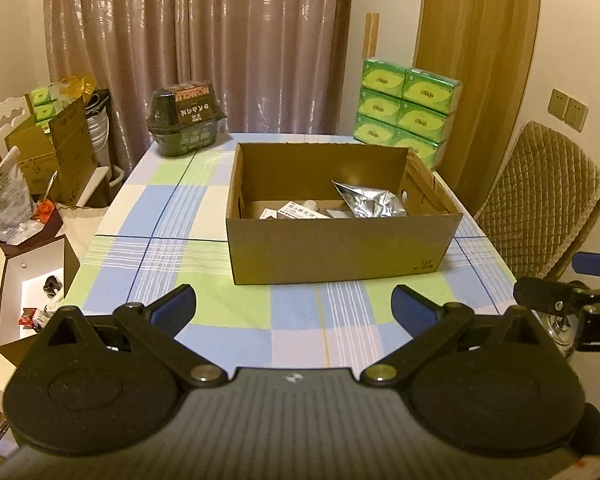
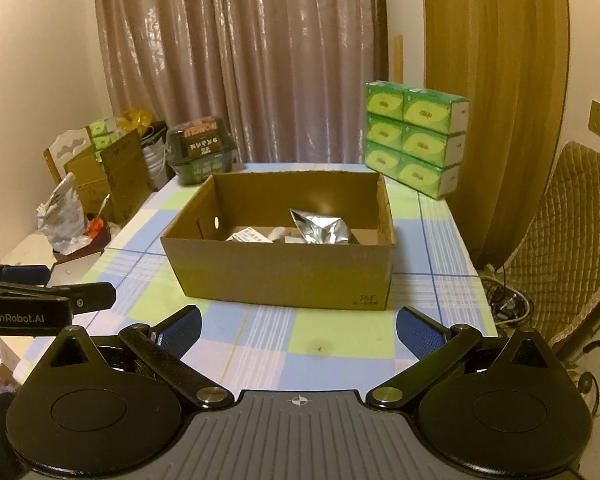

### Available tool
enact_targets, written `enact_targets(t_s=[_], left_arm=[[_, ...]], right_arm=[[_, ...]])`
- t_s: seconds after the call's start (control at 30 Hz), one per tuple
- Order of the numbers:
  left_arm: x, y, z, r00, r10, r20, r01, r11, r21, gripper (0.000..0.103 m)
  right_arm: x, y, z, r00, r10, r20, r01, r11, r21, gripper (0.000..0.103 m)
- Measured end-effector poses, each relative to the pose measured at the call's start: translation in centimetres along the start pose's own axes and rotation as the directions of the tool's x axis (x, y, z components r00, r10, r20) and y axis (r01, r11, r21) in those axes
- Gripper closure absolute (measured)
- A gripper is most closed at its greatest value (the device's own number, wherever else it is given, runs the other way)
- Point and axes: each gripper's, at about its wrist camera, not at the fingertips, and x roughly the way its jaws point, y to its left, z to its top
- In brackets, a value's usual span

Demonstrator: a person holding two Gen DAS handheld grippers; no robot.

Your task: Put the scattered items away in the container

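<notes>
Two wide-open empty tools, left tool (image 1: 294, 308), right tool (image 2: 299, 330); one cardboard box (image 1: 332, 248); six tissue packs (image 1: 404, 114).

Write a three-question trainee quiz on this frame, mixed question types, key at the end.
1. True or false: the left hand-held gripper is holding an item.
2. Multiple choice: the silver foil pouch lies (A) on the tablecloth in front of the box, (B) inside the cardboard box, (C) on the chair.
3. Short answer: what stands on the table behind the box's far right corner?

Key
1. False: its jaws are open with only tablecloth between them, as with the right hand-held gripper.
2. B.
3. The stack of green tissue packs.
</notes>
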Motion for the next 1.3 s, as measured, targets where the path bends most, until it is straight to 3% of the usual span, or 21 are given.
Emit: enact_targets(t_s=[1.3], left_arm=[[-0.4, -1.1, -1.2, 1.000, -0.001, -0.018, 0.001, 1.000, 0.004, 0.001]], right_arm=[[0.3, 0.0, -1.3, 1.000, 0.002, -0.021, -0.001, 0.999, 0.042, 0.002]])
